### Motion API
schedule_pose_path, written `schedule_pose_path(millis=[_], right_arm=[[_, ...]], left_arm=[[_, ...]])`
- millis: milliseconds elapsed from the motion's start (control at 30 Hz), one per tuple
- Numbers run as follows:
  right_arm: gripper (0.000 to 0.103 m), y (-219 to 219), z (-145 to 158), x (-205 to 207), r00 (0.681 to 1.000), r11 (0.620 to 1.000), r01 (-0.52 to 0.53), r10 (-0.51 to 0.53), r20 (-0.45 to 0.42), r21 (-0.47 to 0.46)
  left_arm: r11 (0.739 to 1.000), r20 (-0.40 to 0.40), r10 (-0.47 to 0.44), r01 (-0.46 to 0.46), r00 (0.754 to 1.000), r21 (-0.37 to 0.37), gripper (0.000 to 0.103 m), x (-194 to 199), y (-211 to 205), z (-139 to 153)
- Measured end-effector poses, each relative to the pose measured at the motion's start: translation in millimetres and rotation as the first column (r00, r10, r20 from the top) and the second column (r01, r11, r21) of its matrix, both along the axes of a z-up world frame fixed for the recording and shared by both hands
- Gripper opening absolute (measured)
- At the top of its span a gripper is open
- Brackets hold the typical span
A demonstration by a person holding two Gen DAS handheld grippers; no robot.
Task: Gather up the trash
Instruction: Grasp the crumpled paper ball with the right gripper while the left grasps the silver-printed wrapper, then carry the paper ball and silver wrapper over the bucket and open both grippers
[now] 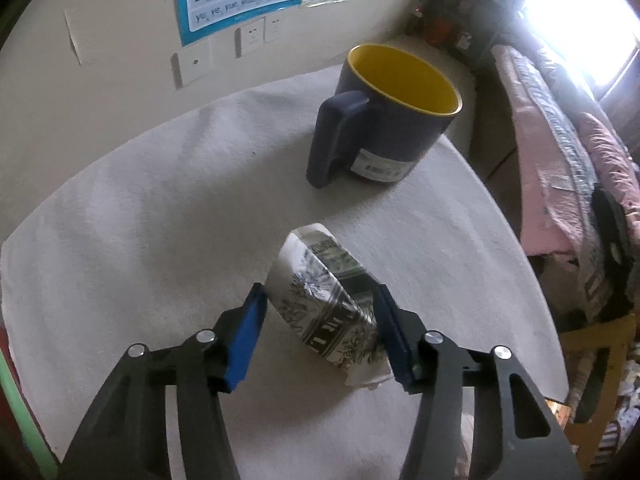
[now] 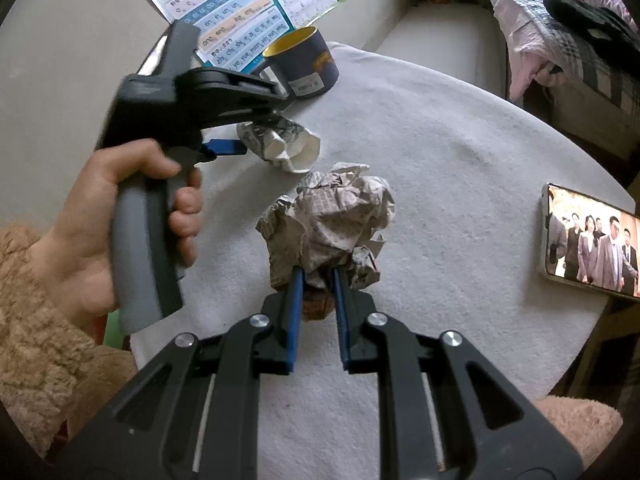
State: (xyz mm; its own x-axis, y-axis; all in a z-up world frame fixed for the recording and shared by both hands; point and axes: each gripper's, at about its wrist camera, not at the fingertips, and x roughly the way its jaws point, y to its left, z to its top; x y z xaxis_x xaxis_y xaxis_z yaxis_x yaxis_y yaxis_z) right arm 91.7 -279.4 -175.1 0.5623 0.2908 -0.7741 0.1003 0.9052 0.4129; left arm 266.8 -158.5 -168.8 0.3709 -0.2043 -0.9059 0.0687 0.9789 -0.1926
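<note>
A crushed paper cup (image 1: 324, 300) with black print lies on the white cloth between the fingers of my left gripper (image 1: 320, 300). Both blue pads touch its sides, so the gripper is shut on it. The cup also shows in the right wrist view (image 2: 280, 142), with the left gripper (image 2: 240, 136) at it. My right gripper (image 2: 316, 276) is shut on a crumpled ball of printed paper (image 2: 336, 220) and holds it over the cloth. A dark blue mug (image 1: 384, 120) with a yellow inside stands upright behind the cup; it also shows in the right wrist view (image 2: 304, 60).
A white cloth (image 1: 160, 220) covers the round table. A phone (image 2: 592, 240) with a lit screen lies at the table's right edge. Posters and wall sockets (image 1: 252, 38) are on the wall behind. A bed with pink bedding (image 1: 560, 160) stands to the right.
</note>
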Motion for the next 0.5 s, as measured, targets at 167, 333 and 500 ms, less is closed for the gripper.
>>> schedule_pose_path(millis=[167,333,500], right_arm=[[0.016,-0.2,-0.1,0.2,1.0,1.0,0.005,-0.005,0.002,-0.007],[0.016,2.3,1.2,-1.6,1.0,1.0,0.007,-0.007,0.005,-0.027],[0.016,8.4,8.8,-5.1,1.0,0.997,-0.003,0.004,0.016,-0.075]], left_arm=[[0.999,0.045,-0.016,0.017,0.999,-0.032,0.051,-24.2,15.7,18.2],[0.999,0.111,-0.006,0.011,0.994,-0.038,0.051,-60.0,42.6,42.2],[1.0,0.18,-0.009,0.008,0.984,0.005,0.051,-101.4,75.0,64.7]])
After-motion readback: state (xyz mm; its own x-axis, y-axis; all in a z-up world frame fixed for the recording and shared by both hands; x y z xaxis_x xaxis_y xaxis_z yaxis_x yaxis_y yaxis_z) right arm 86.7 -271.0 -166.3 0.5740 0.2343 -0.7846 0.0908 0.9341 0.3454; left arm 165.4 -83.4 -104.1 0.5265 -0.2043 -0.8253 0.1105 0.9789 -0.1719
